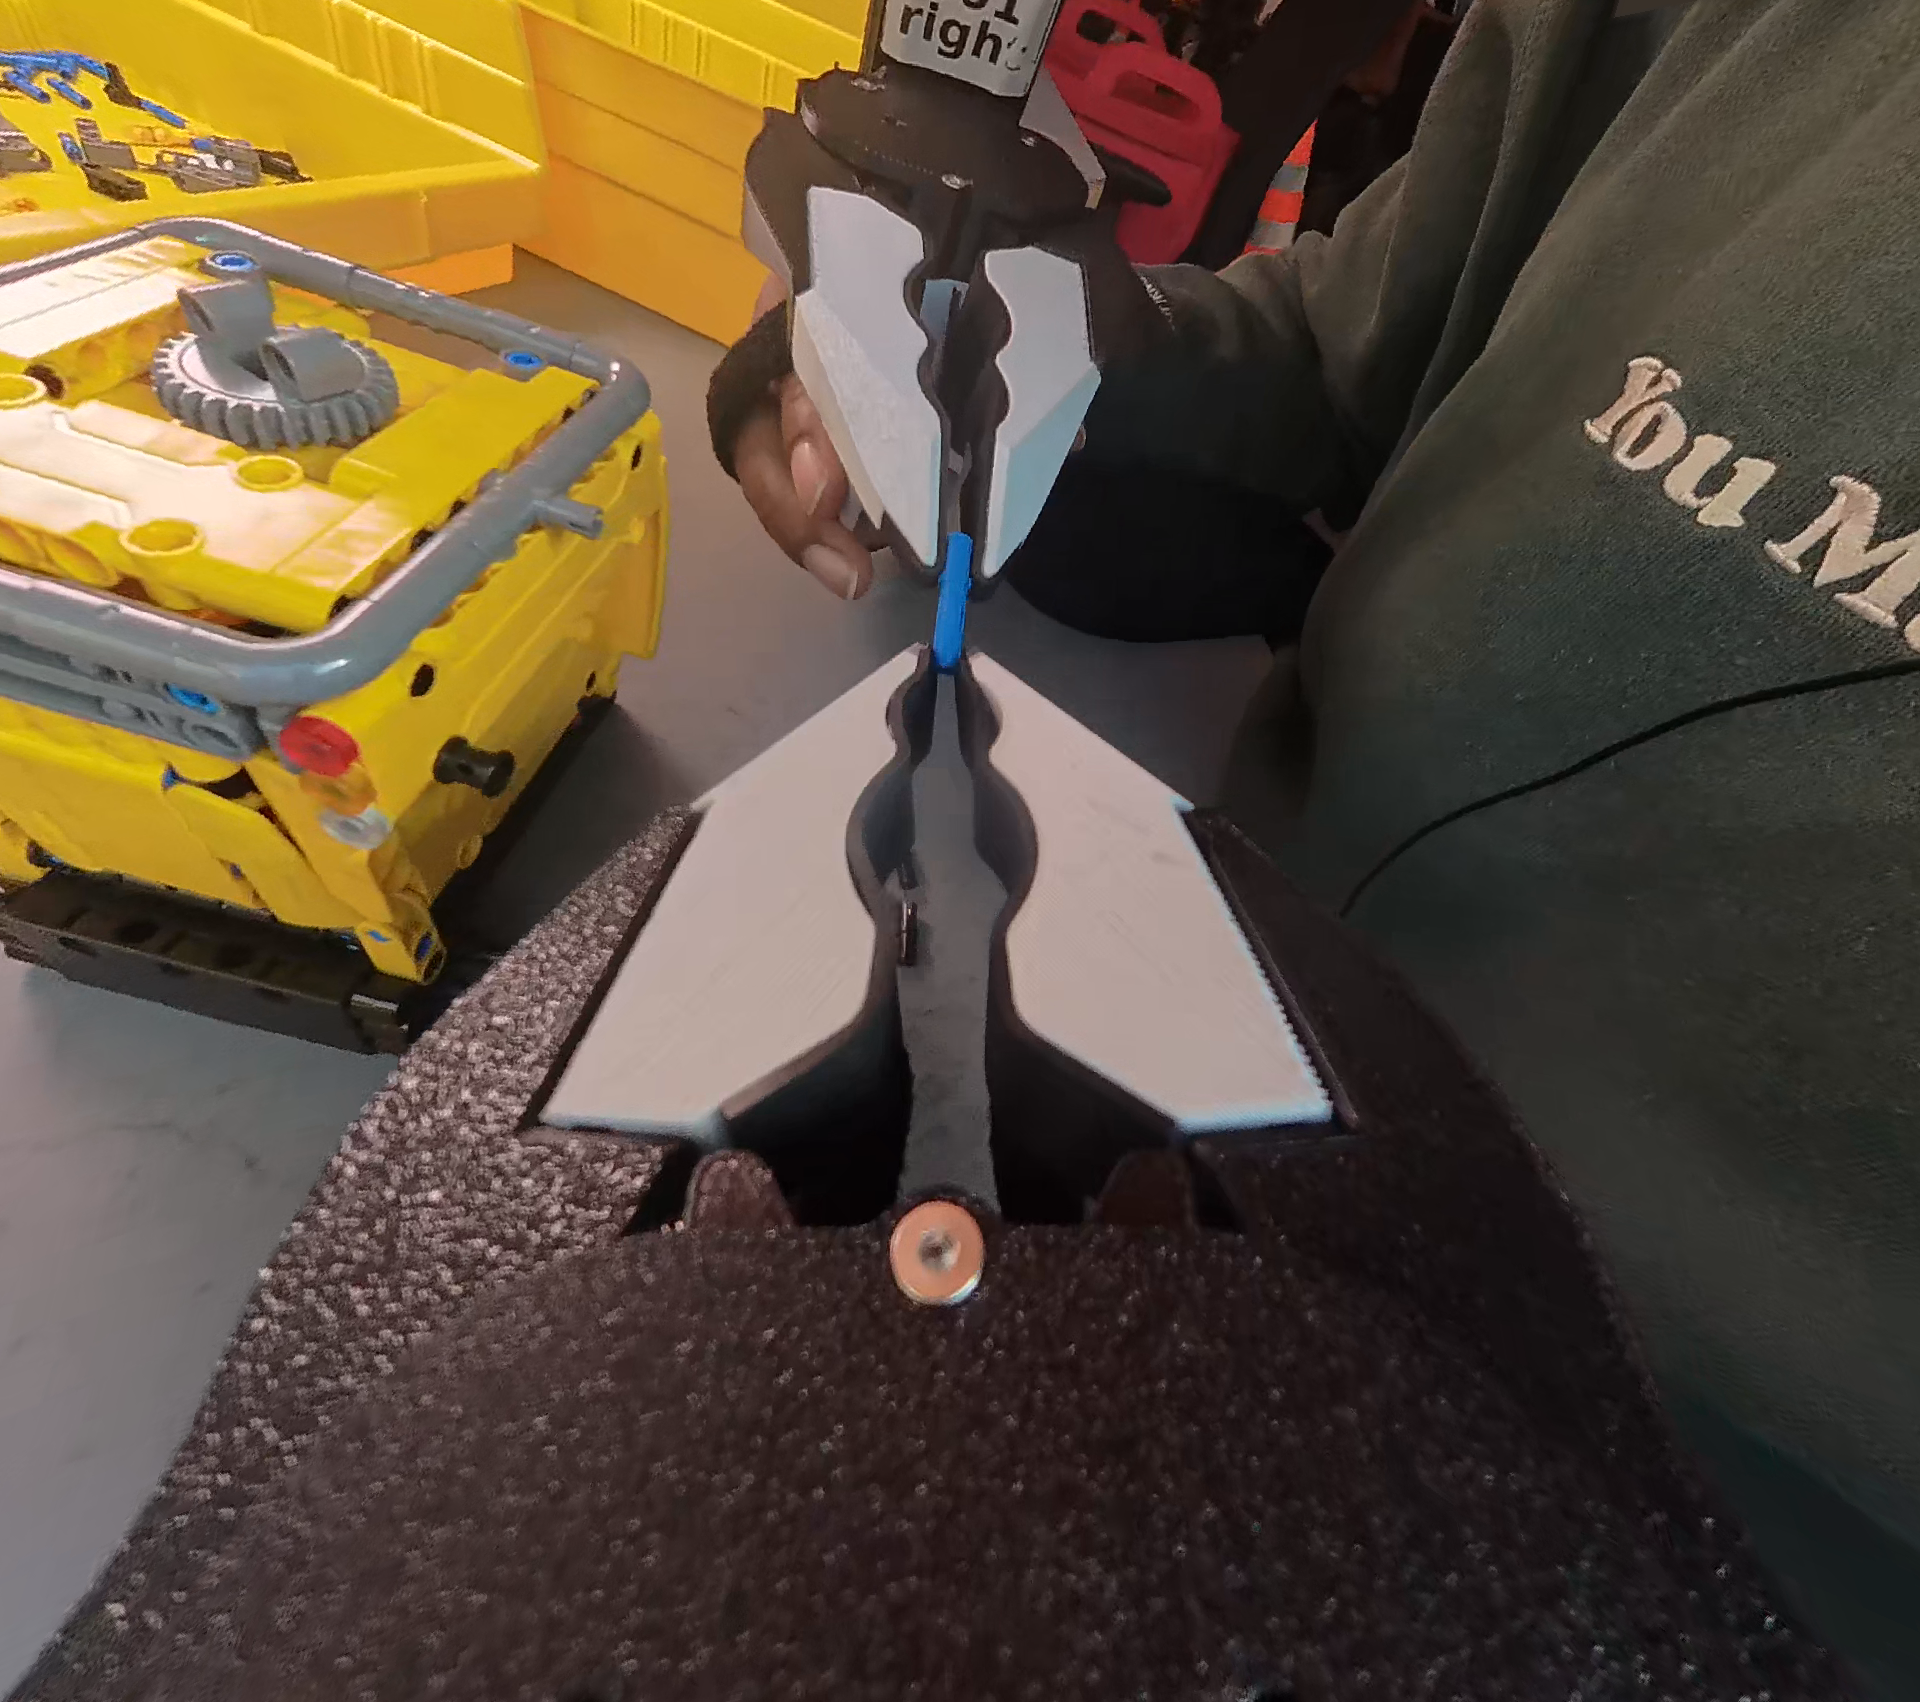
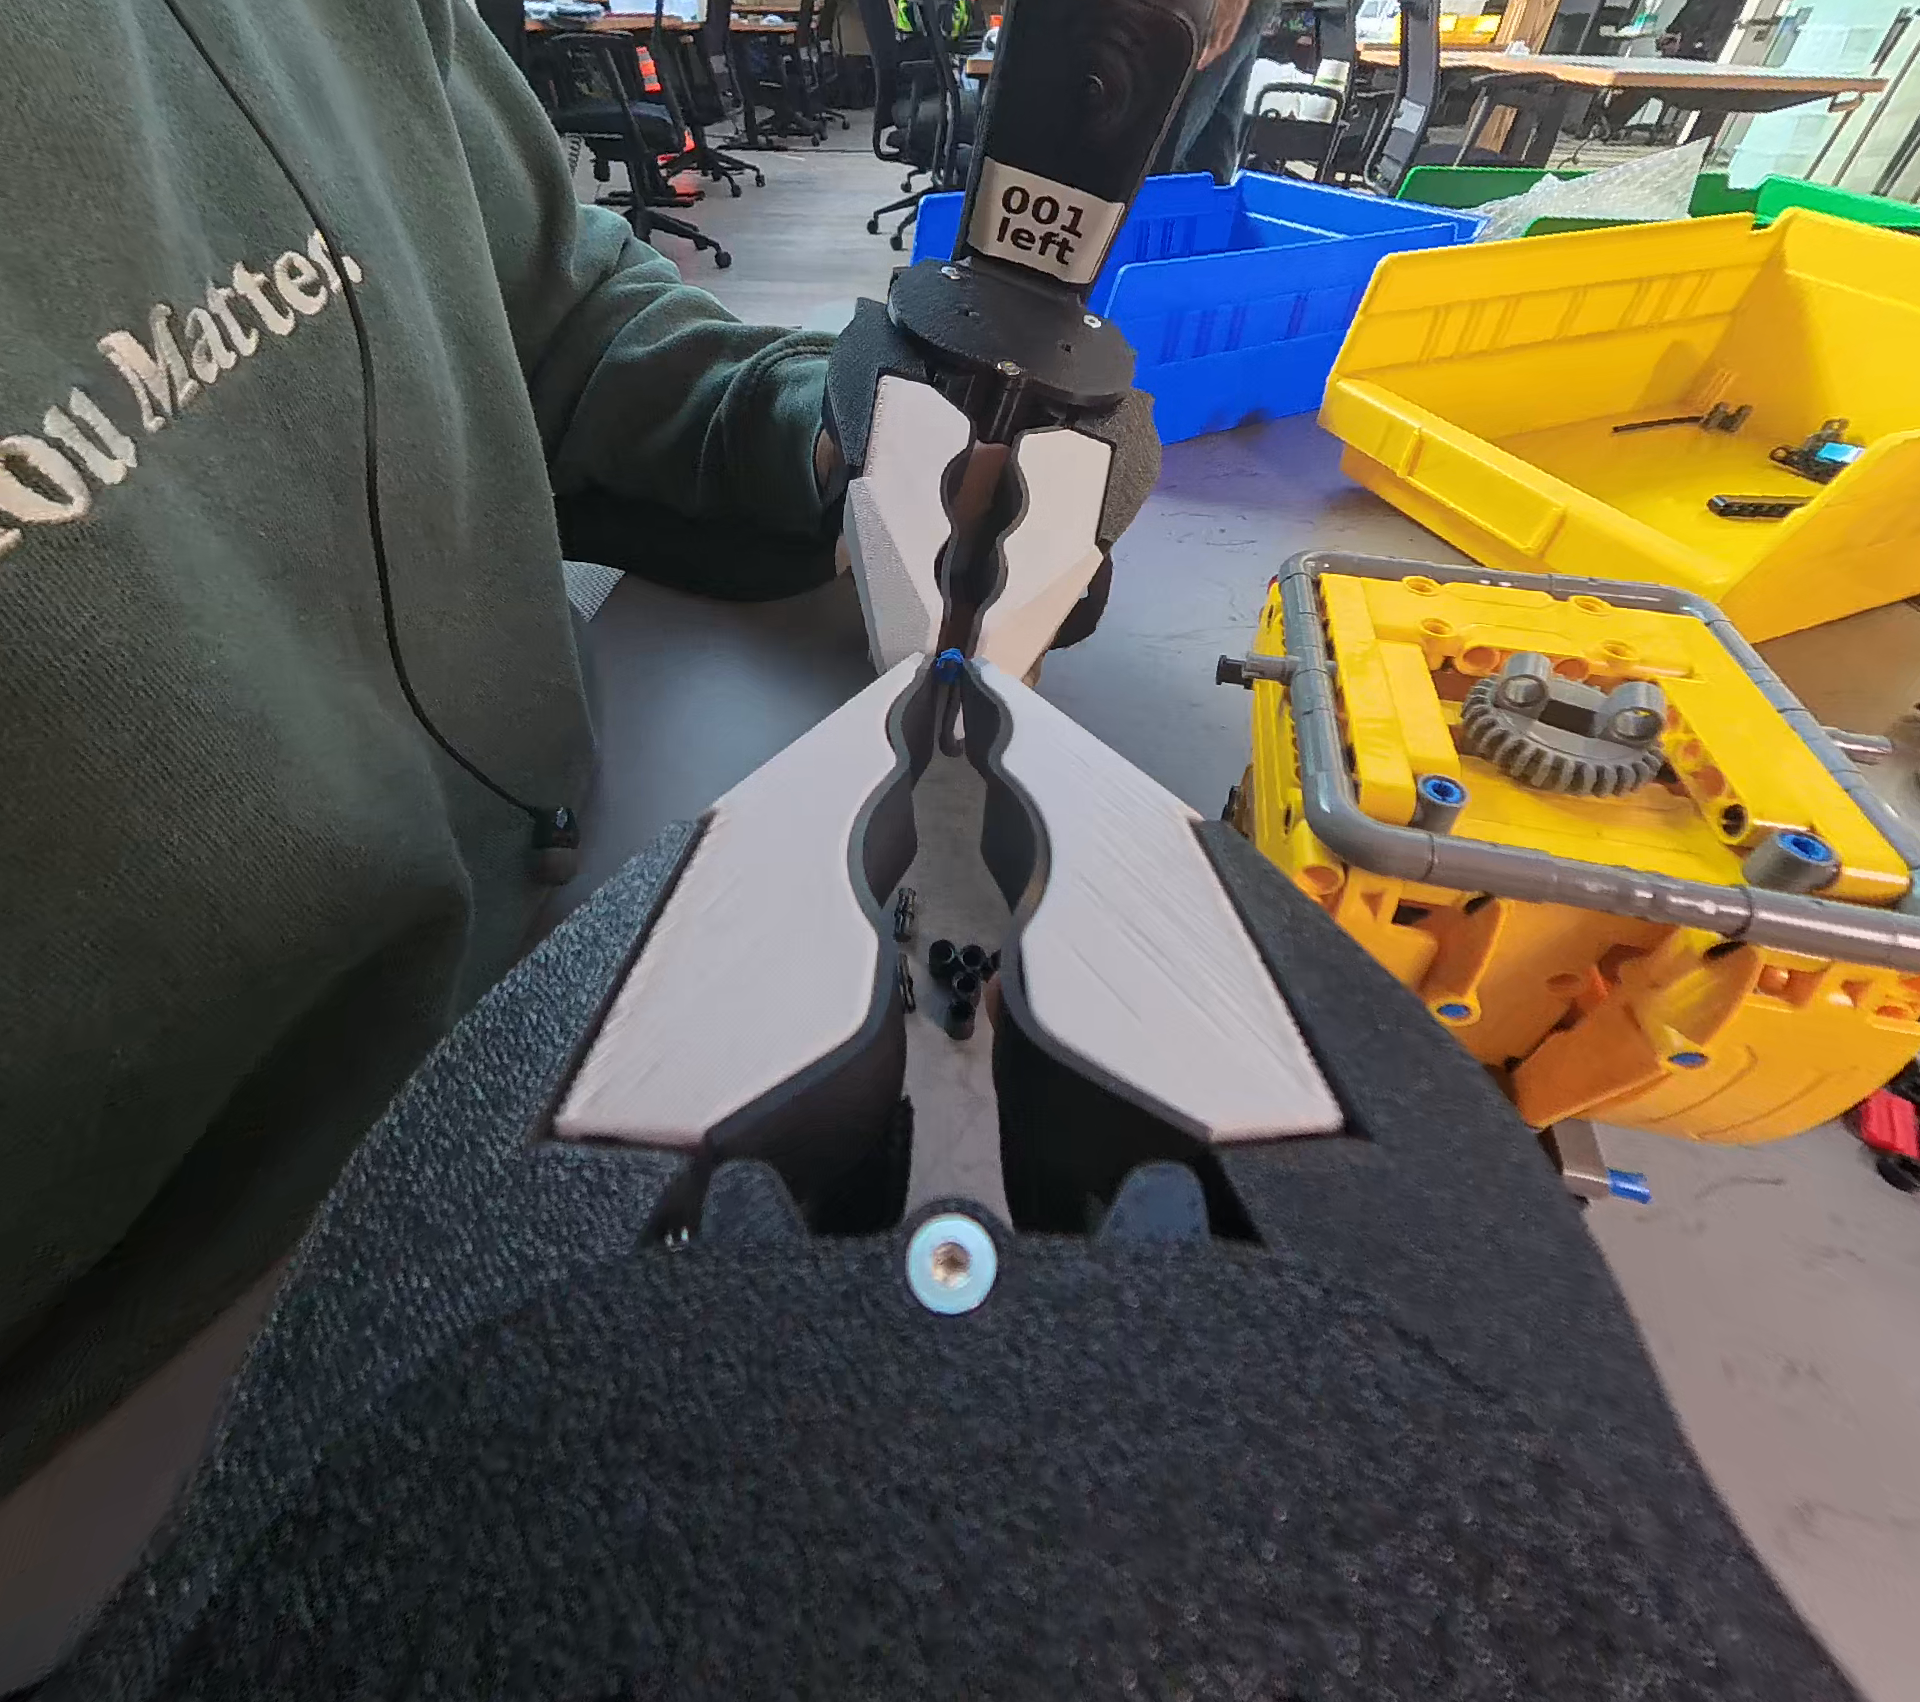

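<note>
Right now your two grippers meet tip to tip over the grey table (image 1: pixel 727 509), with a small blue pin (image 1: pixel 951 603) bridging them. Your left gripper (image 1: pixel 940 665) is clenched on one end of it, and your right gripper (image 1: pixel 954 577) is pinched onto the other end. The pin sits just beside the yellow brick-built vehicle (image 1: pixel 312 572), on its side nearest your green sweatshirt (image 1: pixel 1610 717). I judge the main risk is a drop: the pin is tiny and gripped only at the very tips, so any twist or uneven pull could pop it loose among the small black pins (image 2: pixel 961 977) lying below. Room is tight; the vehicle's grey rail (image 2: pixel 1507 863) is close on one side, your chest on the other, and yellow bins (image 2: pixel 1621 405) lie beyond the vehicle
</note>
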`<state>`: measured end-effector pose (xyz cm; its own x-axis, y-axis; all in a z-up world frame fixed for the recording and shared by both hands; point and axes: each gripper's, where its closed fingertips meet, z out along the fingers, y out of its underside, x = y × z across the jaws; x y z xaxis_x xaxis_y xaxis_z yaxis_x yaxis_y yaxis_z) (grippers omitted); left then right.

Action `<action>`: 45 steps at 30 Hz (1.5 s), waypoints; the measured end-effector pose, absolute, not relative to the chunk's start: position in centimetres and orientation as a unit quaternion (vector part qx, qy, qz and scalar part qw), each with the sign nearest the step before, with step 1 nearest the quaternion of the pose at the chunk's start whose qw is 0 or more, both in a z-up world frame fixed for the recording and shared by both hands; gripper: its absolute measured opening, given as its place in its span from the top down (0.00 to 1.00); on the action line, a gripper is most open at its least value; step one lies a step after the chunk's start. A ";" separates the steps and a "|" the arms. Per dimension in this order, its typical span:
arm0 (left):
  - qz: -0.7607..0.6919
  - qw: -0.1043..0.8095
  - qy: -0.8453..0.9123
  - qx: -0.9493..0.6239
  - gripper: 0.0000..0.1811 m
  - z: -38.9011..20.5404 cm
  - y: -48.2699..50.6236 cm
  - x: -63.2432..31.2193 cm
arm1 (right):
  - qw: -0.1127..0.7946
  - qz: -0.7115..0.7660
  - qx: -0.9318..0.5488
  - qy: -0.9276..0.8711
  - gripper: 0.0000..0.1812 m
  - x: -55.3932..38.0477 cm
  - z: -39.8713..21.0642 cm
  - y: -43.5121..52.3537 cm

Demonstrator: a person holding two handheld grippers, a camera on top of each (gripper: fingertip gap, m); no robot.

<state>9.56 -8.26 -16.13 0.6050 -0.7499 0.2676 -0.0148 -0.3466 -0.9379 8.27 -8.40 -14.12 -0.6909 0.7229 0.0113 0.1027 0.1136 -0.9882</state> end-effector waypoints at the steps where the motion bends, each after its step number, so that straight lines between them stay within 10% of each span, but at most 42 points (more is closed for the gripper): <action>1: -0.353 0.509 0.263 -0.740 0.99 -16.3 -8.2 9.5 | 0.259 0.596 -0.296 -0.700 0.98 8.2 -14.2 -8.4; 45: -0.256 0.550 0.306 -0.734 0.99 -16.2 -7.9 8.8 | 0.273 0.585 -0.319 -0.694 0.97 7.5 -13.6 -8.8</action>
